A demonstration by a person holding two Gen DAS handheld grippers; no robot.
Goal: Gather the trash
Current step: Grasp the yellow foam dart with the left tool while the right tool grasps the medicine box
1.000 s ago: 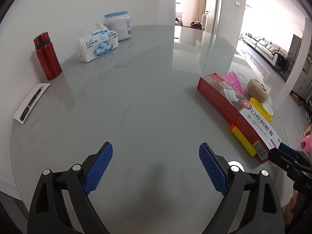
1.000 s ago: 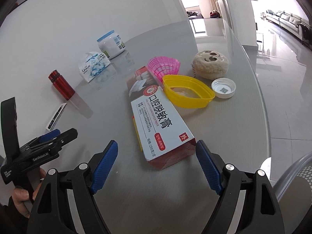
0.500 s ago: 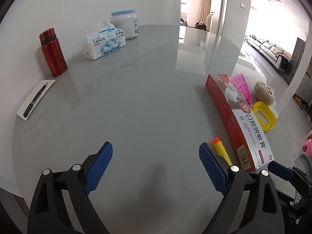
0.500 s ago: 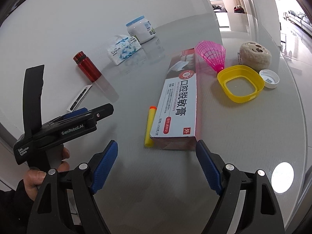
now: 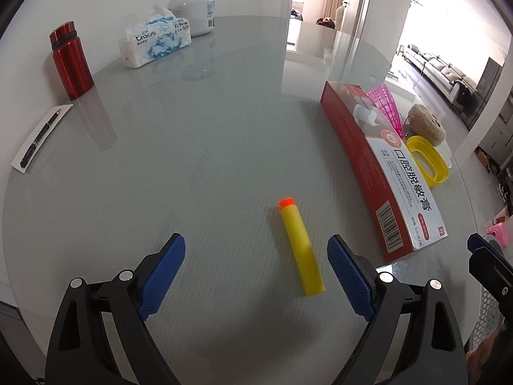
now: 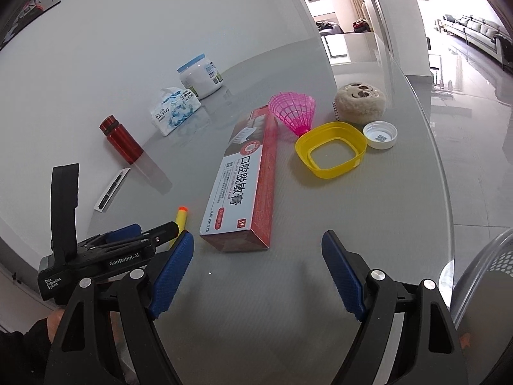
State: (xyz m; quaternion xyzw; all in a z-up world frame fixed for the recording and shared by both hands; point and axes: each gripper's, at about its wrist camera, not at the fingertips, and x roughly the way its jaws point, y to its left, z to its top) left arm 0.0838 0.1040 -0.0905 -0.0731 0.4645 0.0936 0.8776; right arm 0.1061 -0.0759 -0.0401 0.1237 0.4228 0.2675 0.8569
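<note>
Room: grey round table (image 5: pixel 198 134) against a white wall, with a bright living room and sofas past its far edge

Trash pile: it all sits toward the table's right edge, namely a toothpaste box (image 5: pixel 381 173), pink mesh cup (image 6: pixel 293 110), yellow ring lid (image 6: pixel 332 149), white bottle cap (image 6: pixel 380 134) and a fuzzy keychain ball (image 6: pixel 359 101)

Closest piece: yellow foam dart (image 5: pixel 299 245) with an orange tip, lying flat near the table's front edge

Key relation: the dart sits inside the left gripper (image 5: pixel 256 276) gap but off to the right, just beside the right-hand pad. Its long axis runs pretty much along the fingers, orange tip pointing away, so I'd guess a small shift right and a push forward lines it up

Who's nearer: left by a lot. In the right wrist view the dart is mostly hidden behind the left tool

Left jaws: wide apart, nothing in them

Right gripper (image 6: pixel 258 268): jaws also wide apart and empty, aimed just right of the near end of the toothpaste box

Bin: a white perforated basket (image 6: pixel 503 263) peeks in past the table's right front edge

Readable stuff: box says "口腔脱敏膏" plus a barcode, the left tool reads "GenRobot.AI" and "Data Acquisition System", and the tissue pack (image 5: pixel 154 40) by the far-left edge has a blue logo I can't quite read

Not trash, probably: red bottle (image 5: pixel 71 61), white jar (image 5: pixel 194 11), and a pen on paper (image 5: pixel 41 138) along the left edge
</note>
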